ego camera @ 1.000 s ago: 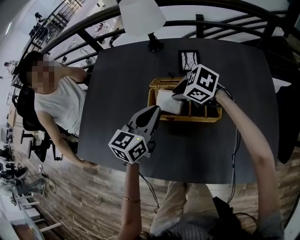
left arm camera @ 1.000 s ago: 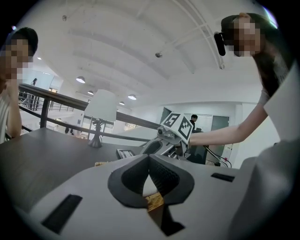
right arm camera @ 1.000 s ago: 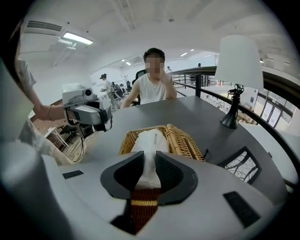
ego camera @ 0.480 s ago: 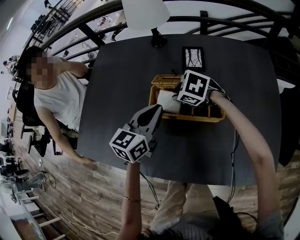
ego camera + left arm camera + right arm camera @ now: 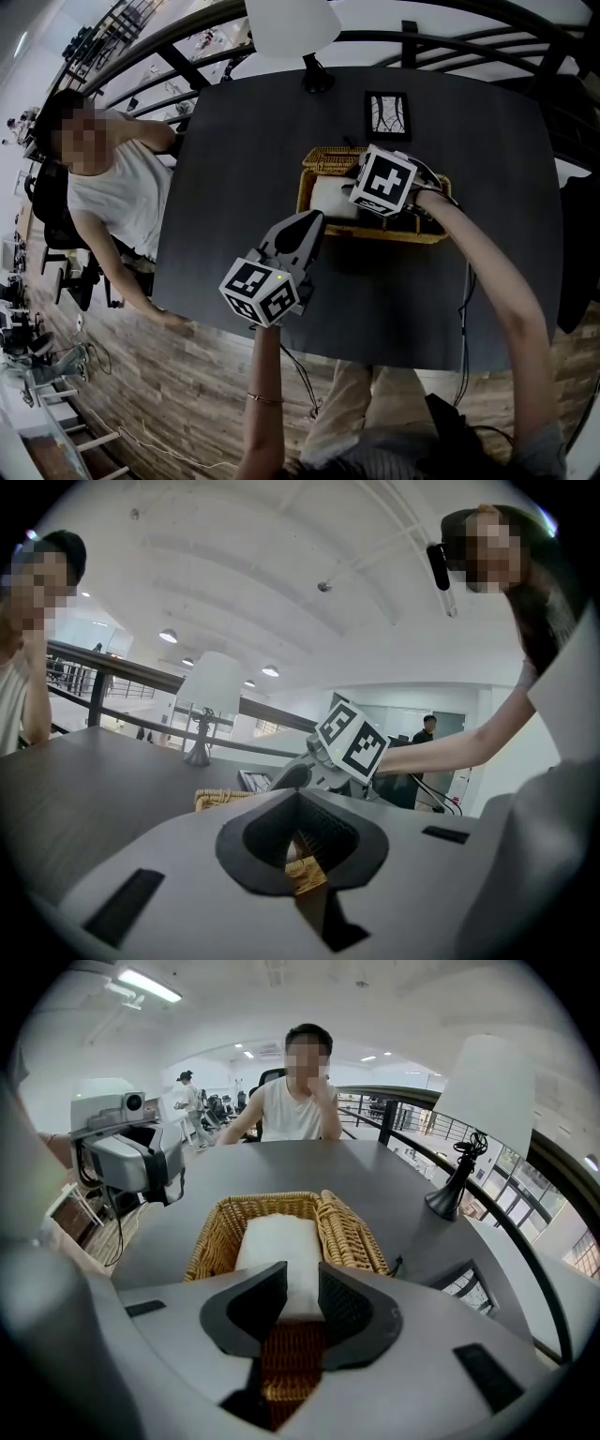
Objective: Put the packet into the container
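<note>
Dark and matte, the table (image 5: 234,187) is running smooth out to rounded corners, with a white lampshade (image 5: 286,28) standing at its far edge and a flat framed picture (image 5: 387,114) lying near it. A seated person (image 5: 112,202) in a pale sleeveless top is leaning at the table's left side.

Near the middle, an oblong basket (image 5: 412,234) of coarse golden wicker is sitting with thick braided rims. The packet (image 5: 277,1251), white, soft-looking and rectangular with rounded edges, is lying flat inside it. Its long axis is running along the basket's length, and its far end is pointing toward the seated person.

The right gripper (image 5: 302,1283) is hanging low over the basket's near end. Its ribbed dark pads are standing narrowly parted, with the packet's near end showing in the gap. Whether the pads are touching it is unclear.

The left gripper (image 5: 298,791) is hovering over bare table just beside the basket, its tips pressed together on nothing and pointing toward the wicker.
</note>
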The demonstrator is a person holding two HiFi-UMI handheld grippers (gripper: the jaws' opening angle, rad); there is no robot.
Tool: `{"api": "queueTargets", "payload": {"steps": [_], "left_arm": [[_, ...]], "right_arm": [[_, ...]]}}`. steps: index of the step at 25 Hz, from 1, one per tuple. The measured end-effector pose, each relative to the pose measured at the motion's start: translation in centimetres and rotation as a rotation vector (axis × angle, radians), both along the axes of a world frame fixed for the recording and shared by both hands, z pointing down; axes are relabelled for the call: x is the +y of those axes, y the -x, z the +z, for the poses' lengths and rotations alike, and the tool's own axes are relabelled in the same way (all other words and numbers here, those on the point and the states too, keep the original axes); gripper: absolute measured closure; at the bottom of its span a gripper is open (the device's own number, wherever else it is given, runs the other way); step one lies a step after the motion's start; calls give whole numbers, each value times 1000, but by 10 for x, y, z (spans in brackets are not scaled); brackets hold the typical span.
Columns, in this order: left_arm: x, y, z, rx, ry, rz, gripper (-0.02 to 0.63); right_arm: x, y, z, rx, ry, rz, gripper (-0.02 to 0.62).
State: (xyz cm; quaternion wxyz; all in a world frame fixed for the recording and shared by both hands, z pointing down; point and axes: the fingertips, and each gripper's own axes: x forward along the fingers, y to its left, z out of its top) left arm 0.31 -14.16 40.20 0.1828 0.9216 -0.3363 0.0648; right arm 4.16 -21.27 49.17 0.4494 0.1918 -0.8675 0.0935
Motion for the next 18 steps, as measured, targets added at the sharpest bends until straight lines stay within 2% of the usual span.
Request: {"api": "queueTargets", "payload": {"steps": [3,5,10,15,18], "left_arm": [[0,0,-2,3,-4,-3,598],[0,0,-6,8,-10,-5,598],[7,3,-23,31,-37,-11,598],[22,6,-46,56,-63,-27,598],[34,2,-55,66,-75,-15,598]], "right_arm": [[1,1,-1,-38,5,9,508],[3,3,-9,-101,18,34,508],[13,7,-56,-414,72,196,508],[39,1,-96,-580,28,260,514],[53,-7,-115,-660,-19,317,572]]}}
